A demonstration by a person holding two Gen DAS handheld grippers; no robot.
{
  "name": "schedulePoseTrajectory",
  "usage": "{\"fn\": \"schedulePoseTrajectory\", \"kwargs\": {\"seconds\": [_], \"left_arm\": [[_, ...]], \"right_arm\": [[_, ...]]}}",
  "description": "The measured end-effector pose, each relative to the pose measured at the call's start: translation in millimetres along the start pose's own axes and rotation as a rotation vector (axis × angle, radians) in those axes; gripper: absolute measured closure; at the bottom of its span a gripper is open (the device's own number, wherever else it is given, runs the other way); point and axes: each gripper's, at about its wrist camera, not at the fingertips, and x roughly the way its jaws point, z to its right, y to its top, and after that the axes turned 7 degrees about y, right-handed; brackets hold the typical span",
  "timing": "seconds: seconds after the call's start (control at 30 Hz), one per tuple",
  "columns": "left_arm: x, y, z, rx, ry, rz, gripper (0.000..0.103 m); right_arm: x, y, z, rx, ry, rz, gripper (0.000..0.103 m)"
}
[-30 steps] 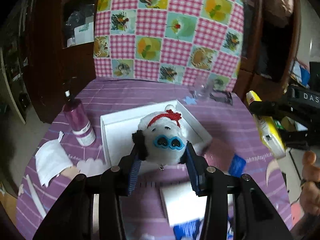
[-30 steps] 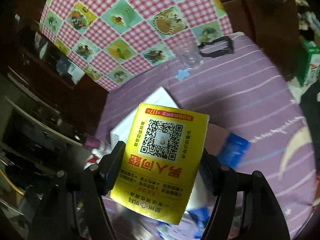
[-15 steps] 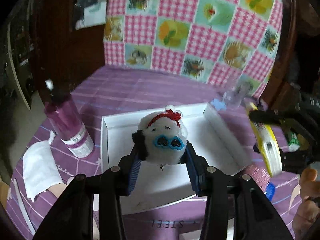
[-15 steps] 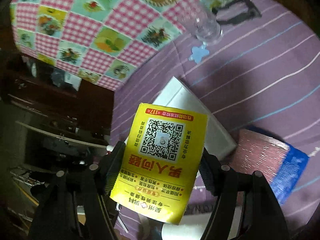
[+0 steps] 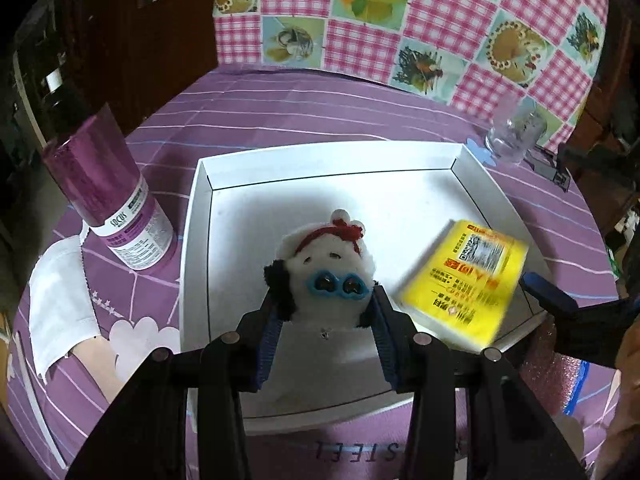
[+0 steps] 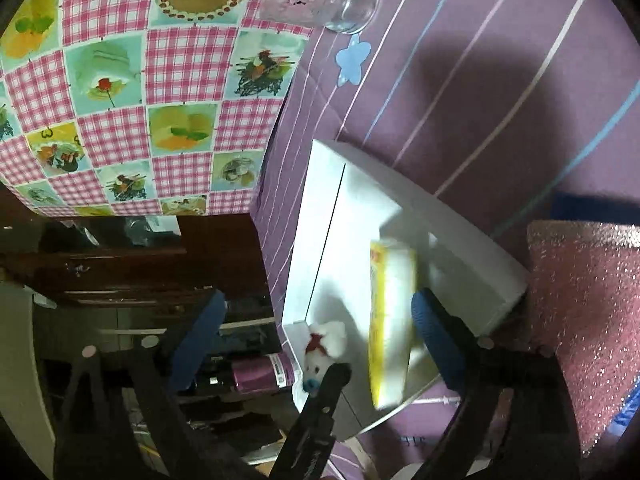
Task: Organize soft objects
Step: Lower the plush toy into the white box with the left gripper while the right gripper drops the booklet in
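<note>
- A plush toy [image 5: 326,276] is clamped between the blue pads of the left gripper [image 5: 326,340] and is held low over the white box [image 5: 192,264], near its front wall.
- The jaws of the right gripper [image 6: 316,344] have just been opening and now stand wide; the yellow tissue pack [image 5: 464,280] is let go, blurred, tilted, and apparently dropping onto the right side of the box floor. One pad [image 6: 434,332] is seen just beside the pack, without pressing it.
- The step in hand is judged to be setting both soft things into the box.
- The toy is best lowered until its underside is borne by the floor, and only then released, so that it is not tipped over the front wall.
- Free floor to the left of the pack should be chosen, so that the two are kept apart.
- The right gripper should be drawn straight back, clear of the pack and the box wall.
</note>
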Motion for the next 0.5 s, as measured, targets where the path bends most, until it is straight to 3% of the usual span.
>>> {"fn": "schedulePoseTrajectory", "kwargs": {"seconds": [0.1,0.17,0.23,0.27,0.3,0.33,0.4,0.5], "left_arm": [[1,0,1,0.010,0.012,-0.004,0.061],[4,1,-2,0.002,0.018,-0.021,0.060],[9,3,-7,-0.020,0.018,-0.064,0.060],[12,3,-11,-0.035,0.010,-0.091,0.060],[13,4,-12,-0.043,0.006,-0.104,0.060],[14,5,-13,-0.051,0.005,-0.118,0.060],[13,6,-14,-0.048,0.017,-0.126,0.060],[10,6,-15,-0.038,0.047,-0.125,0.060]], "right_arm": [[-1,-4,-13,-0.087,-0.089,-0.008,0.008],[-6,-8,-29,-0.209,-0.232,0.010,0.008],[-8,-17,-51,-0.422,-0.427,0.056,0.009],[-6,-20,-57,-0.487,-0.476,0.070,0.020],[-3,-25,-62,-0.573,-0.544,0.086,0.039],[4,-29,-65,-0.642,-0.606,0.090,0.045],[16,-32,-61,-0.713,-0.671,0.079,0.055],[31,-30,-53,-0.796,-0.815,0.108,0.057]]}}
